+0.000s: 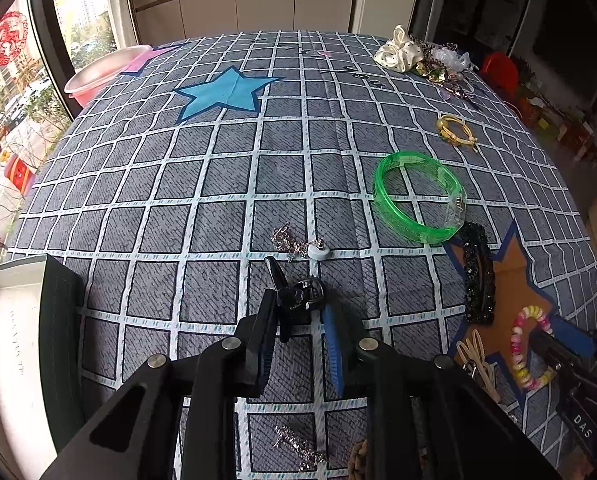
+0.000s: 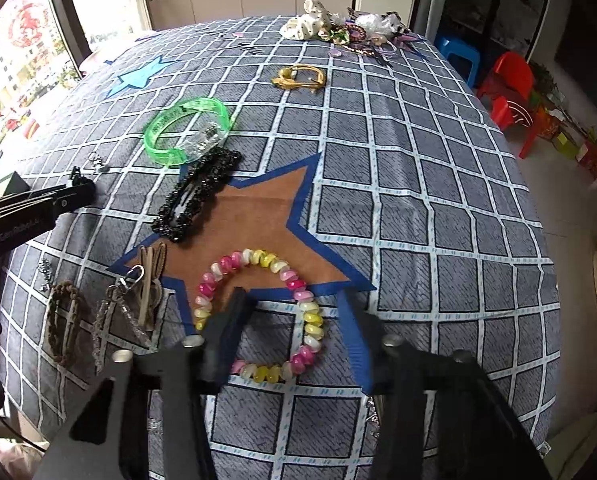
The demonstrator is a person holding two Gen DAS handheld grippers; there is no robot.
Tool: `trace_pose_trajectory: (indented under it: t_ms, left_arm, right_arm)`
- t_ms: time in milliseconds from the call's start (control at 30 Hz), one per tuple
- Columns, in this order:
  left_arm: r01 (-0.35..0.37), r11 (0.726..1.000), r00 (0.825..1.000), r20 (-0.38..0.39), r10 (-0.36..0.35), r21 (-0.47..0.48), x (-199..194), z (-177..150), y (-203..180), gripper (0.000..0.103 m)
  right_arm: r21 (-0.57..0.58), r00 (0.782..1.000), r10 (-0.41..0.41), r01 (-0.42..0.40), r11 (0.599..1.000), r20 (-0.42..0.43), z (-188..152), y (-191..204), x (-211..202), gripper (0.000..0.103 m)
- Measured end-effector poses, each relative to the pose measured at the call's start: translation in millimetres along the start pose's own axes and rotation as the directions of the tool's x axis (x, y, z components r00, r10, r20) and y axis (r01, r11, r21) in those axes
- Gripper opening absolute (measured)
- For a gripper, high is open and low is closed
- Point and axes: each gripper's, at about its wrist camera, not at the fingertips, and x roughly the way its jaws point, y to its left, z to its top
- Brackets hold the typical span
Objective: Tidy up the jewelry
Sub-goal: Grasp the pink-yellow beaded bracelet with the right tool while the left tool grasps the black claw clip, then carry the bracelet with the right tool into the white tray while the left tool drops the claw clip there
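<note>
One bench (image 1: 226, 184) fills both views, under a grey cloth of pale grid lines. Three stars are printed on the cloth: one blue (image 1: 228, 92), one orange (image 2: 258, 216) and a pink one half hidden at the far edge. One pink basin (image 1: 98, 76) sits at the far left corner, and one white box (image 1: 10, 340) with a dark lining lies at the near left; the faint print on it is too small to read. Beyond the bench stand one red chair (image 2: 510, 92) and one blue stool (image 2: 458, 56).

The left gripper (image 1: 300, 306) has its fingers drawn close onto one black claw clip (image 1: 298, 294), near the bench's middle. Its side reads roughly "GenRobot.AI" in the right wrist view. The right gripper (image 2: 291, 294) carries the letters "DAS". Its fingers stand partly apart over one bead bracelet (image 2: 310, 320) of pink, yellow and white beads at the orange star's near points. One finger's tip is inside the ring and the other is outside. No pad visibly presses on it.

Loose pieces:
- one green bangle (image 1: 418, 196)
- one black sparkly hair clip (image 2: 196, 196)
- one yellow cord bracelet (image 1: 454, 130)
- one brown braided band (image 2: 62, 320)
- what looks like two tan hair clips (image 2: 152, 280)
- two silver chains (image 1: 290, 240), the farther one beside a white disc (image 1: 319, 251)

One heap of scrunchies (image 2: 338, 24) lies at the far right corner.
</note>
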Motion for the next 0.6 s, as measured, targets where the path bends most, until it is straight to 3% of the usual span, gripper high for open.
trace_pose_trajectory:
  t_ms: [33, 100, 367, 600]
  left_arm:
    - [0.005, 1.000, 1.000, 0.004, -0.005, -0.004, -2.7, -0.7, 1.1, 0.030]
    - [0.017, 1.000, 1.000, 0.017, -0.017, -0.004, -11.8, -3.5, 3.1, 0.030]
    - [0.038, 0.999, 0.994, 0.102, -0.039, 0.005, -63.2, -17.0, 21.1, 0.030]
    - [0.015, 0.999, 0.983, 0.184, -0.009, -0.034, -106.3, -34.7, 60.7, 0.030]
  right_arm:
    - [-0.003, 1.000, -0.003, 0.003, 1.000, 0.002, 0.4, 1.9, -0.5, 0.015]
    - [0.003, 1.000, -0.003, 0.003, 1.000, 0.008, -0.3, 3.4, -1.5, 0.010]
    - [0.054, 0.997, 0.046, -0.050, 0.997, 0.062, 0.5, -0.2, -30.2, 0.010]
    - [0.016, 0.988, 0.103, -0.105, 0.994, 0.118, 12.2, 25.8, -63.7, 0.010]
